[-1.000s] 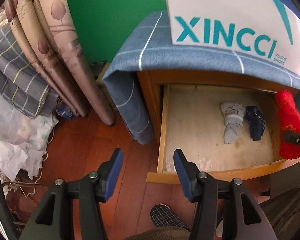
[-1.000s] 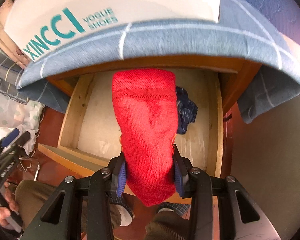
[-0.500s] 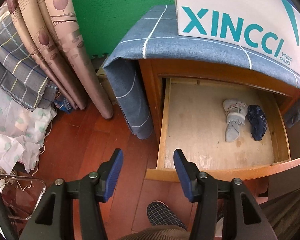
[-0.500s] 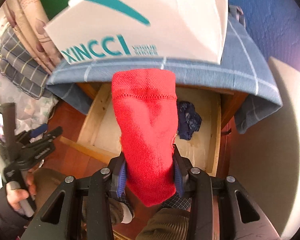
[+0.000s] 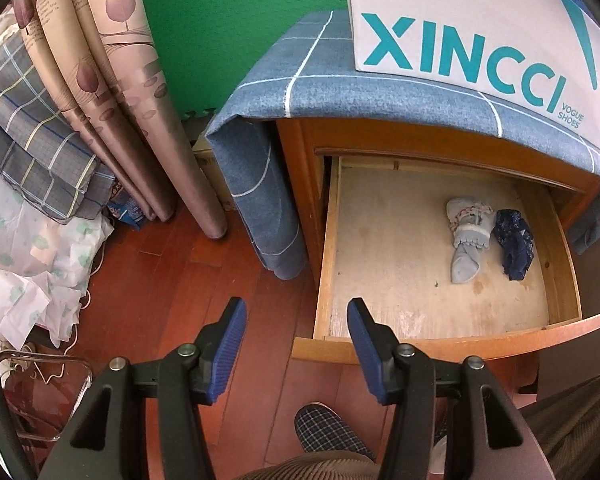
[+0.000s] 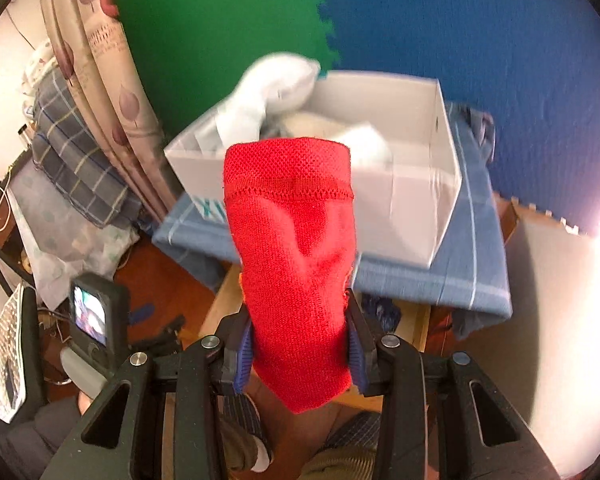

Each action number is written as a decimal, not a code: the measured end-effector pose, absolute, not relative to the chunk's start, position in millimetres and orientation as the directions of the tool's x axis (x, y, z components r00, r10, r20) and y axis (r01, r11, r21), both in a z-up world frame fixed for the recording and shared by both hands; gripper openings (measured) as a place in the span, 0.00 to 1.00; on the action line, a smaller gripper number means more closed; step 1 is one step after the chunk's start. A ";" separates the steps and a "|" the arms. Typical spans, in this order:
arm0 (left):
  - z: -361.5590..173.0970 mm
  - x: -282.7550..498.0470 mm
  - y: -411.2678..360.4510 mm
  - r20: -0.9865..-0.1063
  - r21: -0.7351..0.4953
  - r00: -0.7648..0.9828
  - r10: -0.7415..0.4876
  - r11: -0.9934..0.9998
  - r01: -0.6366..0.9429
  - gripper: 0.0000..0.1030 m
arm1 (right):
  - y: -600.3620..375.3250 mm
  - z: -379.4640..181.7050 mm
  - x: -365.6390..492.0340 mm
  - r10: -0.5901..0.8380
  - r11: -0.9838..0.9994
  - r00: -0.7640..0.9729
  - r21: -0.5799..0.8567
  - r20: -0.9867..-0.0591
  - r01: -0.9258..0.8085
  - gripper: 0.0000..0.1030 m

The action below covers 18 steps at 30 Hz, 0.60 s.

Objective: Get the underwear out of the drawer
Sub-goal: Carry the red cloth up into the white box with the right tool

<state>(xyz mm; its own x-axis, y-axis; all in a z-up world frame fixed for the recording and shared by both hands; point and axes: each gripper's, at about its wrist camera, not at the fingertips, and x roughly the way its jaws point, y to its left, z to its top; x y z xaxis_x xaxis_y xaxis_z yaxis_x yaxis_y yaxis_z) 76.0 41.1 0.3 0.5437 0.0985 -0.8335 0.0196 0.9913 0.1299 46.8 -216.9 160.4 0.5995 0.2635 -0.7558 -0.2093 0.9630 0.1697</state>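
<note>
Underwear: red underwear (image 6: 296,280) pinched in right tool (image 6: 298,344), hiding the drawer (image 5: 452,344) beyond.
Change: raised from drawer level to the white box (image 6: 420,184).
Left tool (image 5: 296,340): spread, empty.
Box contents: blurred.

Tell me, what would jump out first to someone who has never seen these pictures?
The bright red knitted garment, pinched in the right claw, fills the middle of its view in front of an open white box. In the other view, the open wooden drawer holds just two small pieces: a pale grey one beside a dark blue one.
</note>
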 end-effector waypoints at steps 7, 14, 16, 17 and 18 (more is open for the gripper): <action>-0.1 75.5 40.5 -0.830 0.140 0.547 0.111 0.990 0.011 0.52 | -217.4 203.8 72.8 0.234 0.971 0.657 0.135 -0.717 -0.199 0.35; -1.0 75.8 39.9 -0.830 0.140 0.547 0.113 0.990 0.009 0.52 | -216.0 225.1 112.5 0.162 0.984 0.682 0.062 -0.713 -0.169 0.35; -1.0 76.2 40.6 -0.832 0.134 0.545 0.108 0.991 0.008 0.52 | -215.9 224.7 124.7 0.146 0.986 0.681 0.050 -0.718 -0.160 0.35; -1.2 76.7 41.0 -0.833 0.133 0.543 0.107 0.991 0.008 0.52 | -215.3 224.1 131.3 0.139 0.987 0.680 0.042 -0.720 -0.157 0.35; -1.3 76.8 41.3 -0.833 0.131 0.543 0.106 0.991 0.007 0.52 | -214.3 222.9 137.3 0.131 0.988 0.679 0.037 -0.723 -0.151 0.35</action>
